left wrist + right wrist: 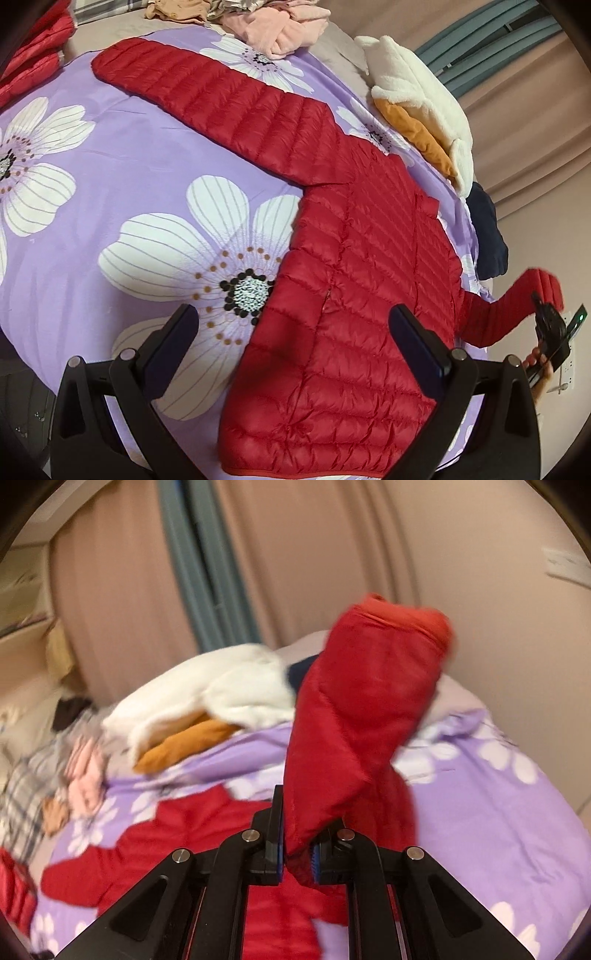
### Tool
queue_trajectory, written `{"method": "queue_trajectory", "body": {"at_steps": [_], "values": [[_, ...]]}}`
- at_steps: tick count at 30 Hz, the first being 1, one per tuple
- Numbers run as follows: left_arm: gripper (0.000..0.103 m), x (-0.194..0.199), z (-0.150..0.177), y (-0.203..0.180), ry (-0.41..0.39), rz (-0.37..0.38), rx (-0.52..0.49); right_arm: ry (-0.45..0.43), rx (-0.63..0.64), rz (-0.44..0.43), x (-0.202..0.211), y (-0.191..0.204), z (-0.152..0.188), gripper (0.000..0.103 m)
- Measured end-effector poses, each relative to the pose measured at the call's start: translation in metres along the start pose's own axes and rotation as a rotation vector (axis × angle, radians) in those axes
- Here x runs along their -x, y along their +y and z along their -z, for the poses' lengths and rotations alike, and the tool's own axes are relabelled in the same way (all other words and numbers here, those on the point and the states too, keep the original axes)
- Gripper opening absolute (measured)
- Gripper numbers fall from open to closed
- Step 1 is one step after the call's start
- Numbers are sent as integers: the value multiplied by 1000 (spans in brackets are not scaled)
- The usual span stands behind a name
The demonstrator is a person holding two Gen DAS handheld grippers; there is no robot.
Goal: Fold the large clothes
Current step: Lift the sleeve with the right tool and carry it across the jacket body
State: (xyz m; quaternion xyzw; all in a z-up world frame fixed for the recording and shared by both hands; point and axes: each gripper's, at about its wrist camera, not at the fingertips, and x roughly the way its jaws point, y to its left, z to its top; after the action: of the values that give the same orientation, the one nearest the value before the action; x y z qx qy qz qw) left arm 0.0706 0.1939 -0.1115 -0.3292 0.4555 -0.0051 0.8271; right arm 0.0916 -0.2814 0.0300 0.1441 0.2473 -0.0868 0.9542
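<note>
On the floral bedspread (110, 192), left tongs (295, 347) gape; right tongs (297, 856) pinch the red jacket's (351, 295) sleeve (354, 709).

Red quilted jacket (354, 295); lilac bedspread (110, 184) (white flowers).

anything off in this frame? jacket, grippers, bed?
Nothing damaged or spilled. The red jacket lies flat on the purple bedspread, one sleeve stretched out, the other sleeve lifted by the right gripper, as expected mid-fold. Left gripper hovers open. Right wrist view is motion-blurred.
</note>
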Motion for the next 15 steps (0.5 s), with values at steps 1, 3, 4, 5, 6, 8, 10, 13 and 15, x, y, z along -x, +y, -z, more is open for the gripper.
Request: {"method": "queue_trajectory", "body": {"at_steps": [1, 3, 4, 5, 6, 8, 10, 13, 15], "values": [[103, 2, 0, 2, -3, 5, 2, 9, 22, -16, -3, 11, 2, 13], [103, 5, 1, 5, -6, 11, 2, 24, 64, -43, -9, 31, 5, 13], [103, 7, 1, 7, -9, 16, 2, 32, 87, -59, -14, 43, 8, 13], [103, 8, 0, 8, -12, 20, 2, 39, 111, -73, -15, 55, 11, 13], [103, 10, 0, 11, -17, 25, 4, 51, 144, -92, -20, 71, 16, 13], [103, 12, -1, 16, -24, 31, 9, 68, 188, -117, -24, 92, 23, 13], [103, 13, -4, 23, -31, 34, 19, 94, 241, -146, -34, 118, 35, 13], [103, 13, -8, 32, -34, 32, 38, 124, 326, -170, -48, 154, 53, 13], [103, 12, -10, 38, -37, 28, 48, 138, 360, -178, -55, 169, 61, 13]]}}
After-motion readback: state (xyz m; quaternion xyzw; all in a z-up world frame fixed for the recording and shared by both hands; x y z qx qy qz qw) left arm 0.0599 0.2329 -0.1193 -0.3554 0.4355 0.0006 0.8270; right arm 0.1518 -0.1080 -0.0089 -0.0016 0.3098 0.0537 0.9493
